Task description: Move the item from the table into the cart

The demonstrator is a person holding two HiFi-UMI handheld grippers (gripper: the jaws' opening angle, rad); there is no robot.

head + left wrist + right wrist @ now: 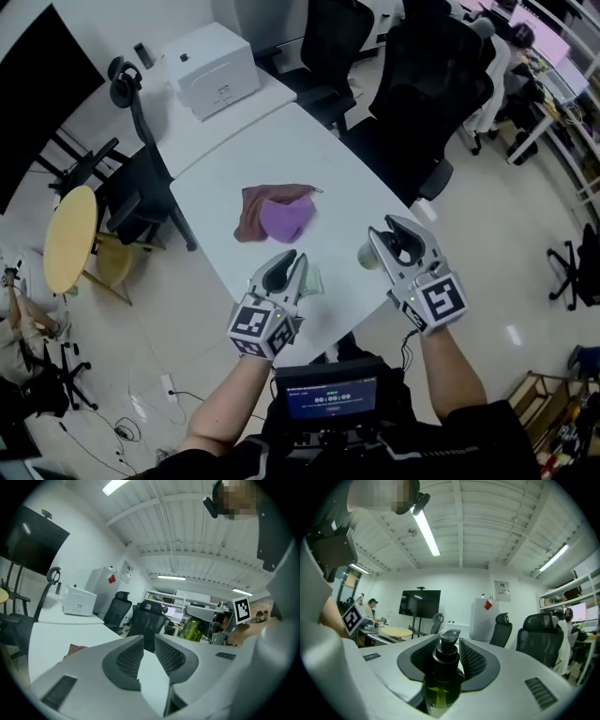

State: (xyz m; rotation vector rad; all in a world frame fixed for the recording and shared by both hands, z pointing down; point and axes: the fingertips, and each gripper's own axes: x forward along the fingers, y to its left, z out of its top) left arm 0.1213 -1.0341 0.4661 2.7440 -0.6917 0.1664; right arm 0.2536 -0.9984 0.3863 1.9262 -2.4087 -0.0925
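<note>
A purple item (284, 218) lies on a maroon cloth (253, 211) in the middle of the white table (225, 169). My right gripper (403, 234) is above the table's near right edge. It is shut on the neck of a pump bottle (446, 660) with yellow-green liquid and a black cap. The bottle's body (368, 255) hangs below the jaws, and the bottle (192, 629) shows green in the left gripper view. My left gripper (284, 267) is over the near edge, its jaws a narrow gap apart, with nothing between them (149, 651). A pale green thing (313, 279) sits just to its right.
A white box (211, 70) stands at the table's far end. Black office chairs (412, 103) crowd the far right side. A round yellow table (70, 239) is on the left. A black device with a lit screen (328, 394) sits at my chest. A wall screen (421, 604) stands far off.
</note>
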